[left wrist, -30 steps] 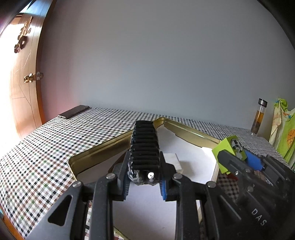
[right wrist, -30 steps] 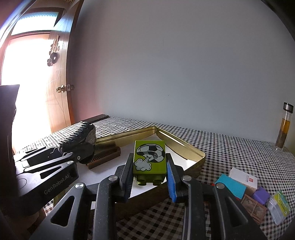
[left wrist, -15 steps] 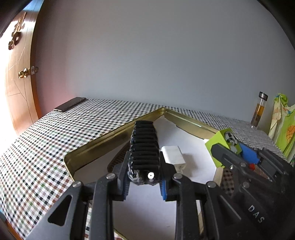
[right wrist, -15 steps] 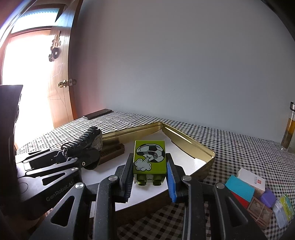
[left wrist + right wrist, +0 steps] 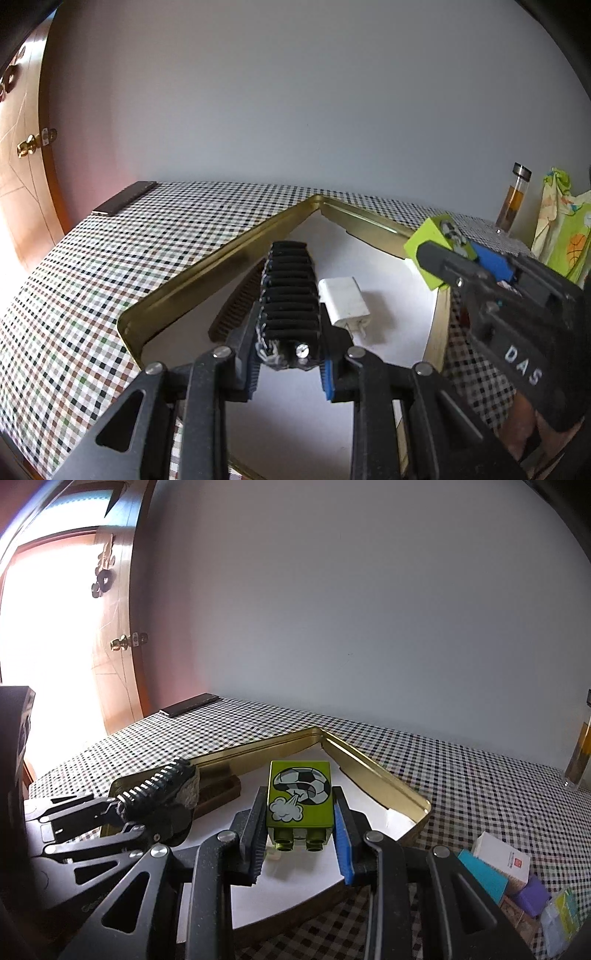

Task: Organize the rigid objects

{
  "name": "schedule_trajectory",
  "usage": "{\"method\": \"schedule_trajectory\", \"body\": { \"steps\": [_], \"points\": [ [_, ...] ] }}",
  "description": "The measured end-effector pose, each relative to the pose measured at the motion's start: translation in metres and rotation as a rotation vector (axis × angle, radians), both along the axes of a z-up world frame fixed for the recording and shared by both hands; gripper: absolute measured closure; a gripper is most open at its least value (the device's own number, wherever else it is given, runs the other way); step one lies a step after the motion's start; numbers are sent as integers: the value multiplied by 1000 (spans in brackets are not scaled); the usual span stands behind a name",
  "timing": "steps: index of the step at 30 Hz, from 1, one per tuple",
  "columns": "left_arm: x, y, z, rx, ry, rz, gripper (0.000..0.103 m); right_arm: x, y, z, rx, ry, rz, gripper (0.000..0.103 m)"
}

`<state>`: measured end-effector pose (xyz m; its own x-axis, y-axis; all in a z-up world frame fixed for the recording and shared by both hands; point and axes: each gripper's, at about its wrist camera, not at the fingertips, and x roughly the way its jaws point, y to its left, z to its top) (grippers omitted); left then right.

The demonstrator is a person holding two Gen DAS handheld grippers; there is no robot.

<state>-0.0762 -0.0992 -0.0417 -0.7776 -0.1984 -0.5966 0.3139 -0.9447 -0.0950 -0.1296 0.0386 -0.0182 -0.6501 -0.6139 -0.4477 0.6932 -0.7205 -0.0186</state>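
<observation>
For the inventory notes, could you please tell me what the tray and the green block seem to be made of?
Tray: likely thin metal with a glossy gold finish; its rolled rim glints. Green block: probably hard moulded plastic, smooth and slightly shiny, with studs and a printed football.

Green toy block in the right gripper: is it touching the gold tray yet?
Apart. In the right wrist view the green toy block hangs clamped in the right gripper above the gold tray, white liner showing beneath its studs.

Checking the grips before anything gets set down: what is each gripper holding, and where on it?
Left gripper pinches the black ribbed object by its near end. Right gripper clamps the green toy block by its two long sides.
</observation>
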Motion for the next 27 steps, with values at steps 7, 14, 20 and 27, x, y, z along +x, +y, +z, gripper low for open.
{"method": "schedule_trajectory", "body": {
  "steps": [7, 14, 20, 27],
  "points": [
    [-6, -4, -1, 1, -28, -15, 79, -18, -7, -1, 22, -53, 1, 69],
    [-14, -6, -5, -5, -79, -36, 79, -27, -12, -9, 56, -100, 6, 69],
    [-17, -7, -4, -22, -96, -45, 79, -33, -17, -15, 84, -127, 6, 69],
    [-20, -8, -7, -38, -127, -61, 79, -37, -17, -20, 108, -149, -12, 69]
  ]
}}
